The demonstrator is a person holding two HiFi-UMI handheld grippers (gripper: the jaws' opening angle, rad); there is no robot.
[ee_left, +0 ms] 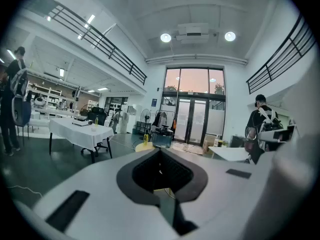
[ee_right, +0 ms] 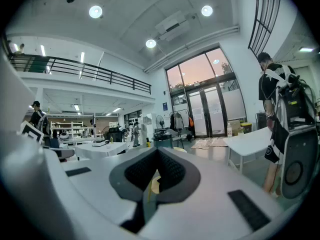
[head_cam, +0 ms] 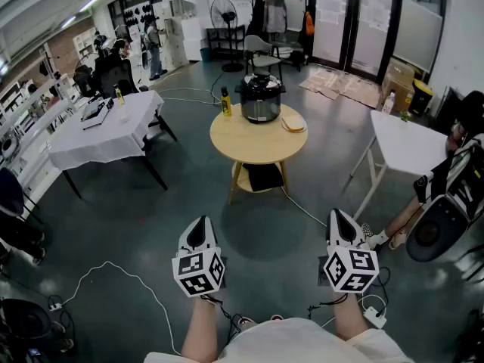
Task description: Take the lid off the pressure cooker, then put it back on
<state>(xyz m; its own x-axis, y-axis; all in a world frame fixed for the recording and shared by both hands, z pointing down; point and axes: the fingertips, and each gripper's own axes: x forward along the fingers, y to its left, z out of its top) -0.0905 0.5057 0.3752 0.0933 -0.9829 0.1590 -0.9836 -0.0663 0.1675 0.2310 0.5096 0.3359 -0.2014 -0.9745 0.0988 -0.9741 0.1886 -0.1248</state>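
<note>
The left claw [head_cam: 199, 224] and right claw [head_cam: 338, 218] are clenched on nothing, held level near the person, because the pressure cooker [head_cam: 261, 100], its lid [head_cam: 261, 80] on, stands on the far round table [head_cam: 253, 141], well beyond reach.

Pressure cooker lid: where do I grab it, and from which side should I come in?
Probably the raised dark handle atop the lid, taken from above on the near side: the pressure cooker stands upright on the round table, a yellow bottle close at its left, a flat disc at its right. Handle detail is too small to tell.
</note>
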